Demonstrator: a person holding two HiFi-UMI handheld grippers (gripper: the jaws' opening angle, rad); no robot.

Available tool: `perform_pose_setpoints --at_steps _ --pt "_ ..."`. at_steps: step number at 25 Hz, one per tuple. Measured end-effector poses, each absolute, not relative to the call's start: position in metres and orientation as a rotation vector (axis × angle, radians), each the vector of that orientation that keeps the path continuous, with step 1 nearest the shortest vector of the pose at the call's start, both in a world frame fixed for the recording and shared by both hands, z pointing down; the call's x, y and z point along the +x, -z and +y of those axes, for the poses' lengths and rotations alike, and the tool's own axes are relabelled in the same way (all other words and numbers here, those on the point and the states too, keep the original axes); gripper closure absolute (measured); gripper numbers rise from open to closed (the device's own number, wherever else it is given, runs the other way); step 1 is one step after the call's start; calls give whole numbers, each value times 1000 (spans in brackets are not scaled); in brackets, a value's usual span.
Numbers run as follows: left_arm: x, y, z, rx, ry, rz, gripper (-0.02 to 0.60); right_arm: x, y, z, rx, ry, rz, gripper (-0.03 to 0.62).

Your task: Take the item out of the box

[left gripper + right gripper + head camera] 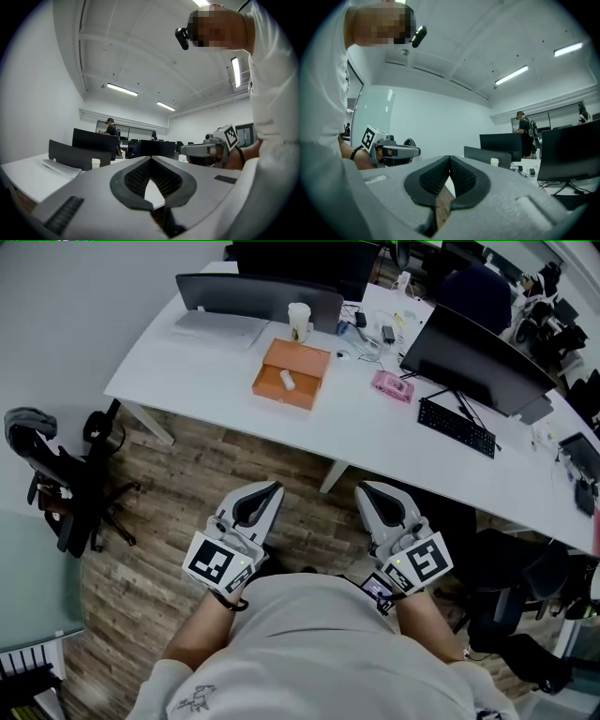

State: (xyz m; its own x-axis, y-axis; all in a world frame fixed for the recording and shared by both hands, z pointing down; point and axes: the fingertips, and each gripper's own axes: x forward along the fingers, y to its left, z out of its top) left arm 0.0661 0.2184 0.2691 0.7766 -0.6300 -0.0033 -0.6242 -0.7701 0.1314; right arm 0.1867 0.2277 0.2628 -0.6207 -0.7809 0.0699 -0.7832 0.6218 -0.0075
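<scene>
The wood floor [187, 549] and the long white desk [206, 371] take up most of the head view. You stand back from the desk, with bare floor between you and its near edge. A black office chair [66, 484] stands at the left, off the desk's end. A dark monitor [478, 357] sits on the desk at the right, with a black keyboard [457, 427] just in front of it. You hold your left gripper [273, 489] and right gripper [367, 489] side by side close to your body, both aimed toward the desk and well apart from it. Each gripper view shows its jaws closed tip to tip, with nothing between them. The orange box [281, 395] lies open on the desk, ahead of the grippers and near a paper cup [299, 322] that stands behind it. The item [287, 380], a small white oblong piece, lies inside the box, touched by neither gripper.
</scene>
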Motion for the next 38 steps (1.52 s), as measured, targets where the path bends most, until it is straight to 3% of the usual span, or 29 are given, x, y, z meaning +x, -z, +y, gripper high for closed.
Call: perform_pose_setpoints --at_steps 28,38 --pt "-141 -268 55 2883 20 -872 583 10 -260 54 1471 -55 -2626 591" --pt "-182 -282 35 2866 12 -885 583 -14 -277 28 1481 -89 -2583 591"
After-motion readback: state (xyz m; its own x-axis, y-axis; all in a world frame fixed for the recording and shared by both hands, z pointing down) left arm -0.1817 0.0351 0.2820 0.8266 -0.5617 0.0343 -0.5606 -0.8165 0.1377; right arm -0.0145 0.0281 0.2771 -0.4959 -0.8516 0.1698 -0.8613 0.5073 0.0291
